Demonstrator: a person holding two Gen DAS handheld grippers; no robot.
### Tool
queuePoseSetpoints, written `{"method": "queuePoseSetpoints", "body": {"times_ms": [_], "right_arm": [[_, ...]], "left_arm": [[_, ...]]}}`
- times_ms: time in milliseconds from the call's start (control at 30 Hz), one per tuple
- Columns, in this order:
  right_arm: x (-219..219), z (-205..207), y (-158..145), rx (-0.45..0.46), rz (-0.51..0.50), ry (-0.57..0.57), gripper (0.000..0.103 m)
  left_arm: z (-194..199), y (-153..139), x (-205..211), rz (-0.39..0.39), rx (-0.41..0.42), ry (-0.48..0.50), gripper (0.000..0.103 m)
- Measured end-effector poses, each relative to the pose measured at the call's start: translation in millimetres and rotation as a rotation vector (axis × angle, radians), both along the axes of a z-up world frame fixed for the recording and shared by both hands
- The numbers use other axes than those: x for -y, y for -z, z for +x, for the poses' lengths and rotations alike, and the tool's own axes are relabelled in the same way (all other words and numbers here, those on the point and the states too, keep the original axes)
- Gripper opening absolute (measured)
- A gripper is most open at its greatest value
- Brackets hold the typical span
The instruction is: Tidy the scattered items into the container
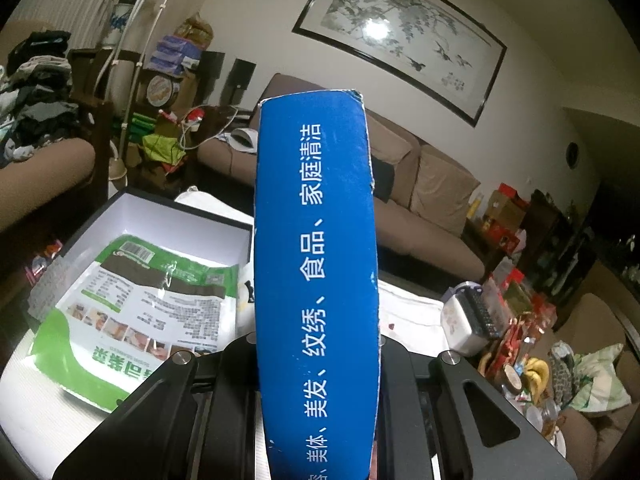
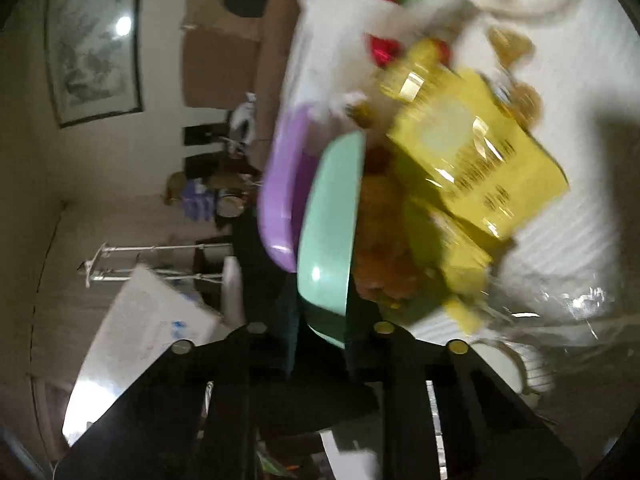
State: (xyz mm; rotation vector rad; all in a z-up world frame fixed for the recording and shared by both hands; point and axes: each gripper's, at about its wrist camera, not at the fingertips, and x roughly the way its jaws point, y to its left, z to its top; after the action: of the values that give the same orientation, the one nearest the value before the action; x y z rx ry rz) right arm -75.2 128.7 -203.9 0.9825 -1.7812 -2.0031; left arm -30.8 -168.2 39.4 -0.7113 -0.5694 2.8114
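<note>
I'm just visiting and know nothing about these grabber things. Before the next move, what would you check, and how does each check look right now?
1. Left gripper holds the blue box firmly: ok, the box stands clamped between its fingers.
2. Container is open to receive things: ok, no lid on it.
3. Room inside the container: cannot tell; a green-and-white packet already covers much of its floor.
4. Right gripper has a grip: ok, it is closed on the mint-green bowl.
5. The bowl's load is steady: cannot tell; the right view is blurred, with yellow packets beside it.
</note>
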Motion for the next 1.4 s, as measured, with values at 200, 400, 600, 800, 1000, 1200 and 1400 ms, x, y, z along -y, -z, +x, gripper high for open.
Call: {"method": "queuePoseSetpoints", "body": {"times_ms": [200,400,600,800,1000,1200,1400], "right_arm": [[-29.8,24.9,-68.1,-0.173,0.085,0.057,0.01],[-59.5,59.3,-142.4,-0.357,0.183,0.075,0.01],[-52.7,77.0,-197.5,-0.447,0.388,0.051,0.01],[-24.3,84.5,-226.3,-0.459,0.615,0.013,0.01],[-4.3,85.9,-236.6,-0.491,0.661,-0.02,0.01],[15.2,87.9,-245.2,-0.542,0.703,-0.055,0.01],[27.8,87.6,-246.5,-0.55,0.715,-0.081,0.01]], "left_arm": [[1.5,-2.4,-12.4,-0.069,-0.006,-0.016,0.016],[5.9,-5.9,-20.4,-0.161,-0.02,-0.047,0.016],[9.0,-8.9,-17.1,-0.177,-0.02,-0.069,0.016],[10.5,-11.4,-17.3,-0.194,-0.02,-0.08,0.016],[13.4,-15.2,-17.7,-0.215,-0.033,-0.09,0.016],[30.5,-30.0,-8.1,-0.244,-0.119,-0.167,0.016],[53.4,-50.5,23.6,-0.346,-0.196,-0.322,0.016]]}}
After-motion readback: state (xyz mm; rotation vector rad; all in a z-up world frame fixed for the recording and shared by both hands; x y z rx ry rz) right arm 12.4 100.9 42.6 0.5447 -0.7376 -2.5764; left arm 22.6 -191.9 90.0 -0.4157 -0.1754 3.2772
